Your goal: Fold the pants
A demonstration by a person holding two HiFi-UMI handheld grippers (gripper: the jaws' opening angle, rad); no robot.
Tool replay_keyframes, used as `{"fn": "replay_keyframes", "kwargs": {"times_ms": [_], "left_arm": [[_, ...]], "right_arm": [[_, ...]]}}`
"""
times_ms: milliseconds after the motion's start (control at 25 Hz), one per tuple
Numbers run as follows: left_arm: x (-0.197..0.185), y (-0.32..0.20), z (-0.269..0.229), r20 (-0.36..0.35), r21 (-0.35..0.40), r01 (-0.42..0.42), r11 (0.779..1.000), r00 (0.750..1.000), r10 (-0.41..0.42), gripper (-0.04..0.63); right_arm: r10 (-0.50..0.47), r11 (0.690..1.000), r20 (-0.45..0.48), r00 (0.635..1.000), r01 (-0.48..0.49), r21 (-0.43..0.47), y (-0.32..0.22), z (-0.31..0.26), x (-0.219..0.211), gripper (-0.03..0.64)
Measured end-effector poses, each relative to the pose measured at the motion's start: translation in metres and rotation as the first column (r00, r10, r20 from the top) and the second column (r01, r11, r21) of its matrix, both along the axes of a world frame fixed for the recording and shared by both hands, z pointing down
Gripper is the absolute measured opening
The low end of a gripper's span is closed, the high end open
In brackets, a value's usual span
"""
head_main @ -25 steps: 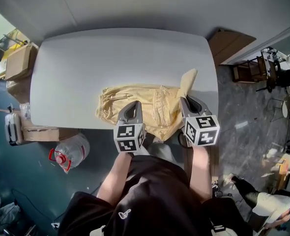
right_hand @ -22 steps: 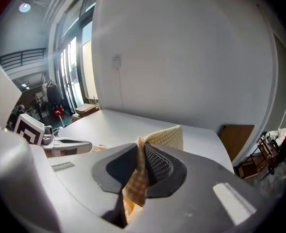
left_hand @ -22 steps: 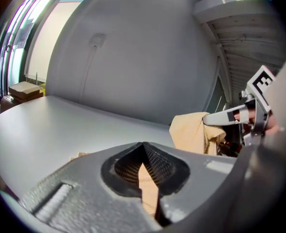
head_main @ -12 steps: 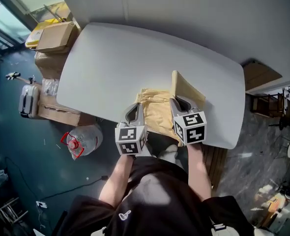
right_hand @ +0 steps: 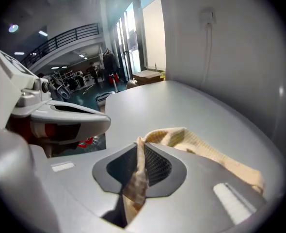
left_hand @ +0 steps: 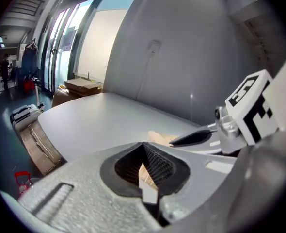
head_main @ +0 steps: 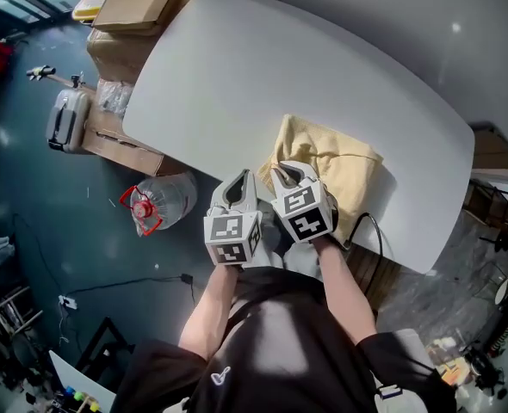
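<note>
The yellow pants (head_main: 336, 166) lie bunched in a folded heap by the near edge of the grey table (head_main: 263, 76). My right gripper (head_main: 290, 172) is shut on a fold of that cloth, which hangs between its pads (right_hand: 140, 171) and trails off to the right over the table. My left gripper (head_main: 242, 177) sits right beside it at the table's edge, shut with a thin sliver of the yellow cloth (left_hand: 145, 171) pinched in it. In the left gripper view the right gripper (left_hand: 201, 137) shows at the right, with a bit of the pants (left_hand: 160, 137) just past it.
On the floor left of the table stand cardboard boxes (head_main: 138, 7), a suitcase (head_main: 67, 119) and a big water bottle (head_main: 164, 200). A black cable (head_main: 366, 231) loops by the near edge. A wall closes the table's far side.
The right gripper has carried the lifted pants end leftward and down beside the left gripper. The spread pants are now doubled into a shorter heap. The head view has swung, so the table looks turned.
</note>
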State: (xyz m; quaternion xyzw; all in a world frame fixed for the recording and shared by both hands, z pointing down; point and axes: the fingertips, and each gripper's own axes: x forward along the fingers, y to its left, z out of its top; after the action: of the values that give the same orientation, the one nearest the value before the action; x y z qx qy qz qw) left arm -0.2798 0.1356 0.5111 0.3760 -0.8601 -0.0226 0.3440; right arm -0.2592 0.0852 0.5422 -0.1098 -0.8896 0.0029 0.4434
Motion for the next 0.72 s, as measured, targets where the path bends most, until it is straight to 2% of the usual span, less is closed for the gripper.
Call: {"fn": "replay_keyframes", "kwargs": {"times_ms": [80,240,360,440,600,720], "left_arm": [[-0.008,0.010,0.008,-0.015,-0.019,0.029,0.999,0.999,-0.029,0.003],[-0.011,0.024,0.026,-0.044,-0.041,0.033,0.999,0.998,-0.035,0.003],[-0.006,0.022,0.038,-0.063,-0.042,-0.005,0.999,0.998,0.002,0.003],[-0.004,0.015,0.039,-0.063,-0.036,-0.030,0.999,0.998,0.028,0.003],[-0.007,-0.006,0.025,-0.039,-0.007,-0.085,0.996,0.996,0.085,0.003],[-0.008,-0.021,0.011,-0.017,0.020,-0.119,0.993,0.993,0.119,0.003]], "right_arm": [[0.012,0.997,-0.015,1.000,-0.013,-0.072,0.014,0.023,-0.003,0.046],[0.070,0.971,0.058,0.996,-0.055,-0.231,0.032,0.045,-0.006,0.070],[0.059,0.921,0.075,0.995,-0.025,-0.390,0.052,0.040,-0.005,0.263],[0.041,0.915,0.079,0.996,-0.005,-0.403,0.055,0.037,-0.002,0.263],[0.078,0.906,0.116,0.990,-0.022,-0.423,0.042,0.016,0.000,0.187],[0.112,0.923,0.166,0.980,-0.040,-0.384,0.021,-0.004,0.005,0.162]]}}
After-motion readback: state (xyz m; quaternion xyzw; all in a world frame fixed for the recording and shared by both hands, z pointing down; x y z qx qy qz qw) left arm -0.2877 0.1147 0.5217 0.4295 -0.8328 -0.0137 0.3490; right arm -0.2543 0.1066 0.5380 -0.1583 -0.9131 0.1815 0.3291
